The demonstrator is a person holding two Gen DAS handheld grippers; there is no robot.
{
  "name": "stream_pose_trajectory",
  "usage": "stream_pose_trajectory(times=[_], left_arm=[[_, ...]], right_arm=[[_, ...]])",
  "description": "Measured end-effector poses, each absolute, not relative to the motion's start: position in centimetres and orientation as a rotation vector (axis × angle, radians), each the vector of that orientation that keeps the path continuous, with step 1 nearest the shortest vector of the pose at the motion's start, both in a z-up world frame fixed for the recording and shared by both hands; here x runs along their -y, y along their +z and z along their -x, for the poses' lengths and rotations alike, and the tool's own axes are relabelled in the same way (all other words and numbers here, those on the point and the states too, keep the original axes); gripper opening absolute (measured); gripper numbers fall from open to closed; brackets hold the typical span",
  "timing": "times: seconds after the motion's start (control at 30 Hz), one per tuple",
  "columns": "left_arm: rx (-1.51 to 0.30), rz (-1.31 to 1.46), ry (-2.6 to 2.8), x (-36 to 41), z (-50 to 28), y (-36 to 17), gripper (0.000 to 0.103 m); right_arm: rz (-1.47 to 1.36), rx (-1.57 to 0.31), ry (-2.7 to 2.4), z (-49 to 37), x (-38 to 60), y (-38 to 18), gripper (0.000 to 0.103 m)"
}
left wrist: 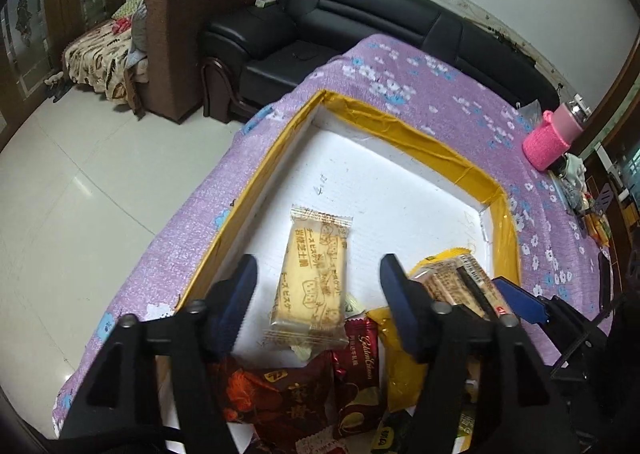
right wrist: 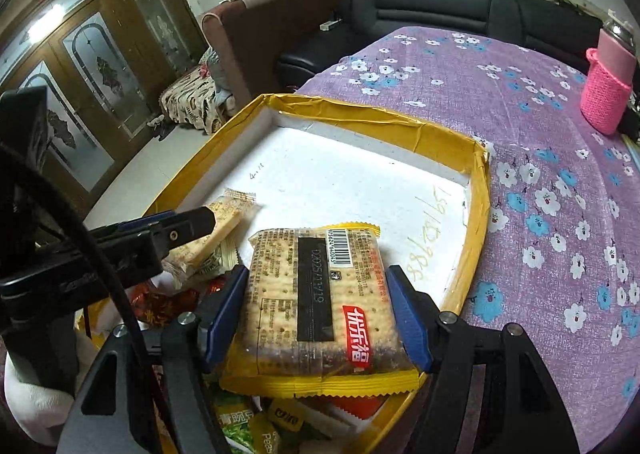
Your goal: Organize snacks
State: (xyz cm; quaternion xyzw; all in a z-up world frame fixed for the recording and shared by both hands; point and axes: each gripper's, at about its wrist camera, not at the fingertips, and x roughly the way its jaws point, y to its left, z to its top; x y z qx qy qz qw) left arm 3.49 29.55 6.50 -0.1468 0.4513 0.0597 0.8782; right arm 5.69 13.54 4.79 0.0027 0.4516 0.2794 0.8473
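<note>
The right gripper (right wrist: pixel 320 318) pinched the cracker pack (right wrist: pixel 316 302) across its width, pads on both long sides. The pack's long axis ran along the fingers, toward the tray's far wall (right wrist: pixel 360 113), above the snack pile (right wrist: pixel 256 414) at the near edge. The left gripper (left wrist: pixel 318 286) stood spread, pads clear of the biscuit packet (left wrist: pixel 312 278) lying between them on the tray floor, long axis likewise pointing to the far wall. Bare floor lay ahead toward the far right corner (right wrist: pixel 478 151); the right hand was judged nearer to it.
</note>
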Motion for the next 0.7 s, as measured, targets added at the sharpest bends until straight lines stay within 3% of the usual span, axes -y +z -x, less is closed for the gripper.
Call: stream_pose_trajectory(times=[0.17,0.47,0.7], left_arm=[[-0.88,0.283,0.139,-28.7,-1.3,8.6,0.074],[-0.661,0.168,0.226,-25.3,6.6,14.2,0.098],[-0.578,0.171,0.243,-23.4,11.6,16.3,0.103]], right_arm=[[-0.054,-0.898,0.61,-4.2,-12.2,6.6,0.069],[-0.117,-0.786,0.63,1.5,-8.7,10.1,0.069],[-0.156,-0.715,0.594,6.7,-5.3,11.3,0.069]])
